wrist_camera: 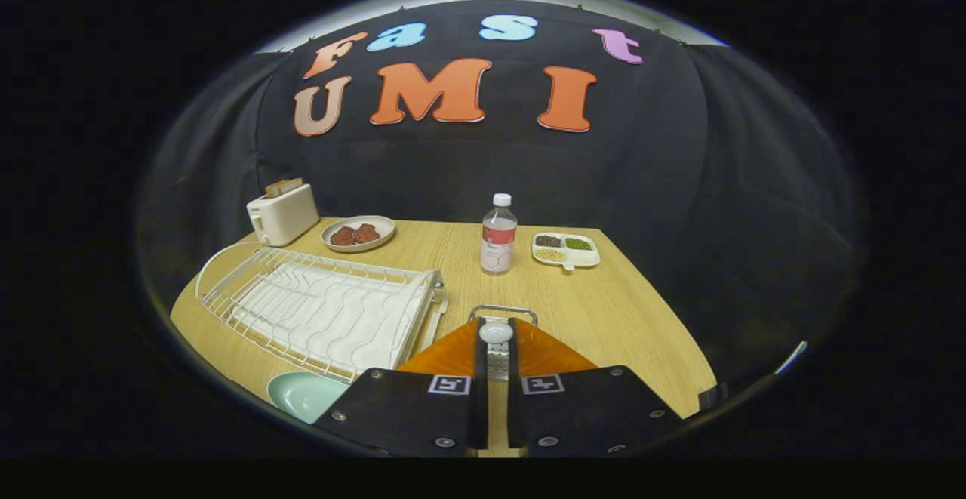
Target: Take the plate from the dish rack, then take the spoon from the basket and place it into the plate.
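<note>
Spoon (pixel 496 333), white, light, rigid, likely slippery: pinched at the handle between the hand-held gripper (pixel 496 359) fingers; plate (pixel 302 395) at eight o'clock.

Pale green plate (pixel 306 395) flat beside empty white dish rack (pixel 321 310), spoon (pixel 496 333) upright in basket (pixel 502 312)

One wire dish rack (pixel 321 310), one pale green plate (pixel 302 393), one toaster (pixel 283 214), one dish of meat (pixel 358 233), one water bottle (pixel 498 235), one sectioned tray (pixel 566 250), one spoon (pixel 496 333), one gripper (pixel 494 405) with two fingers.
</note>
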